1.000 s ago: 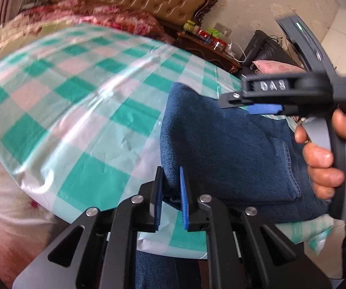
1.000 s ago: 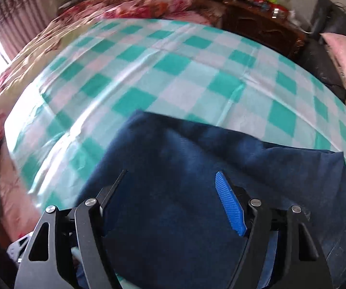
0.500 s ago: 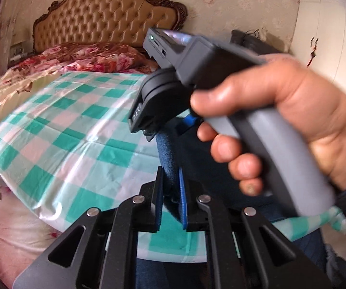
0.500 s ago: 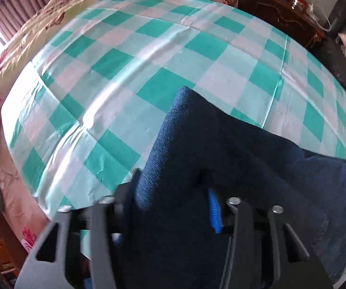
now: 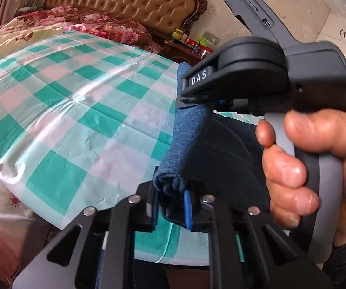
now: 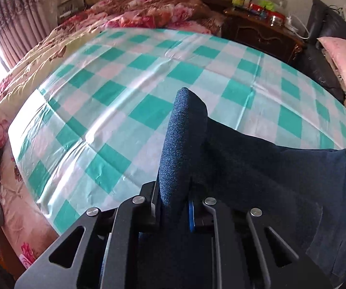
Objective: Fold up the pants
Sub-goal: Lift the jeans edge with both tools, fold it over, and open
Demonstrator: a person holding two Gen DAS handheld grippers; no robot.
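Dark blue denim pants lie on a green-and-white checked sheet, their left edge pulled up into a standing ridge. My left gripper pinches the near end of that ridge; its jaws are opening slightly, the pads still on the cloth. Farther along the same edge, my right gripper is held by a hand. In the right wrist view the right gripper has its jaws closing on the raised fold of the pants, with denim between the pads. The rest of the pants trails right.
The checked sheet covers a bed with a floral quilt and a tufted headboard behind. A dark wooden nightstand with small items and a pink pillow on a dark chair stand at the right.
The right gripper's jaws went from wide apart over the flat denim to pinched on its edge. The edge now stands up as a ridge between both grippers.
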